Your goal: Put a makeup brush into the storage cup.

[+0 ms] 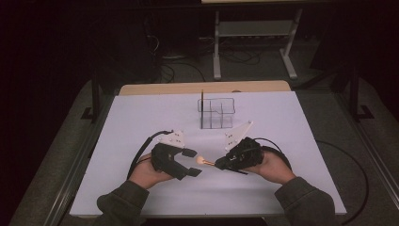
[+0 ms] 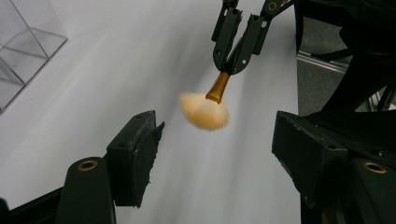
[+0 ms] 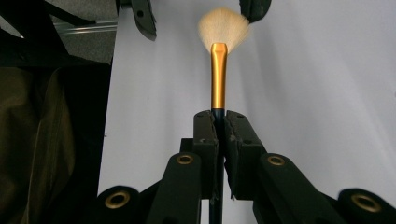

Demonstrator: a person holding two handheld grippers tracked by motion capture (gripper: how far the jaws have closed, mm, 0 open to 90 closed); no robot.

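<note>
A makeup brush [image 1: 203, 161] with cream bristles, a gold ferrule and a dark handle is held level above the white table [image 1: 282, 122]. My right gripper [image 1: 220, 165] is shut on its handle, which in the right gripper view is pinched between the pads just below the ferrule [image 3: 218, 74]. My left gripper [image 1: 193, 163] faces it and is open. In the left gripper view the bristle head [image 2: 205, 112] hangs a little beyond the open pads, touching neither. The left gripper's fingers [image 3: 145, 21] flank the bristles in the right gripper view.
A clear acrylic organiser [image 1: 216, 113] with several compartments stands at the table's far middle, with a thin dark stick [image 1: 202, 101] upright in its left corner. Its corner [image 2: 23, 51] is in the left gripper view. Cables trail from both grippers.
</note>
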